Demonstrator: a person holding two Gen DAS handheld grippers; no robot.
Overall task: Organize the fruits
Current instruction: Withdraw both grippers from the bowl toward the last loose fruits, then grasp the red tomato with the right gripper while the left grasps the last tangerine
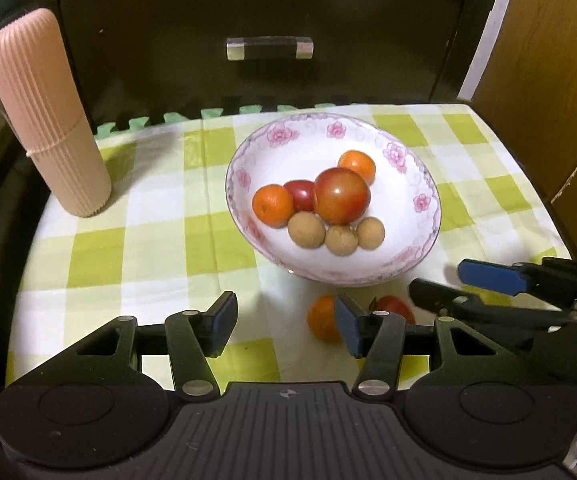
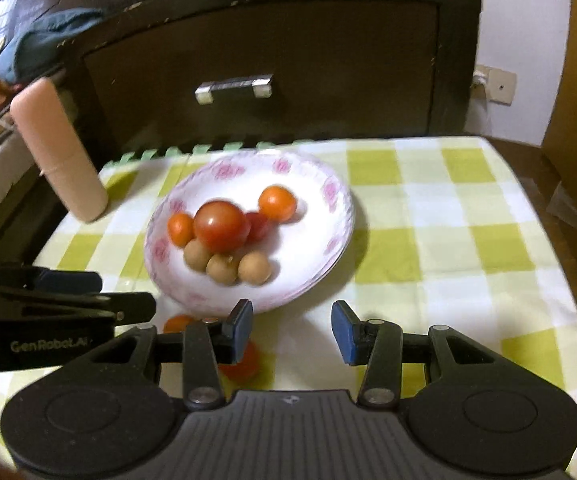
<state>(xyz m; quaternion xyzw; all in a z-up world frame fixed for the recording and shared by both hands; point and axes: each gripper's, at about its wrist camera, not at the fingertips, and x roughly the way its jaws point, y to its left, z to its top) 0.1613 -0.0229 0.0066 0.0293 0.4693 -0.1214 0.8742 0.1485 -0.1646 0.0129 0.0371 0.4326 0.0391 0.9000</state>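
Left wrist view: my table, under a green-checked cloth (image 1: 160, 240), fronts a dark drawer (image 1: 264, 40) with a metal handle (image 1: 269, 48). Pink ribbed tube (image 1: 44, 116) stands tilted at the cloth's left rear. Floral bowl (image 1: 404, 152) sits mid-cloth holding a big tomato (image 1: 342, 196), a small red one (image 1: 300, 194), two oranges (image 1: 273, 205), and three brown longans (image 1: 306, 230) in a row at the front. Outside the bowl, near its front rim, a loose orange (image 1: 322, 320) and a loose tomato (image 1: 396, 308) lie on the cloth, partly behind my left tongs' right pad. Left tongs (image 1: 286, 326) released, nothing between the pads. Right tongs (image 1: 464, 284) enter from the right, seen side-on, close to the loose tomato.

Right wrist view, blurred: adds a wall socket (image 2: 496, 86) and bundled clothes (image 2: 48, 36) behind the drawer. Right tongs (image 2: 292, 332) released, gap empty, over bare cloth. Loose tomato (image 2: 244, 364) shows below the left pad; loose orange (image 2: 178, 323) only as a sliver beside the left tongs (image 2: 128, 292).
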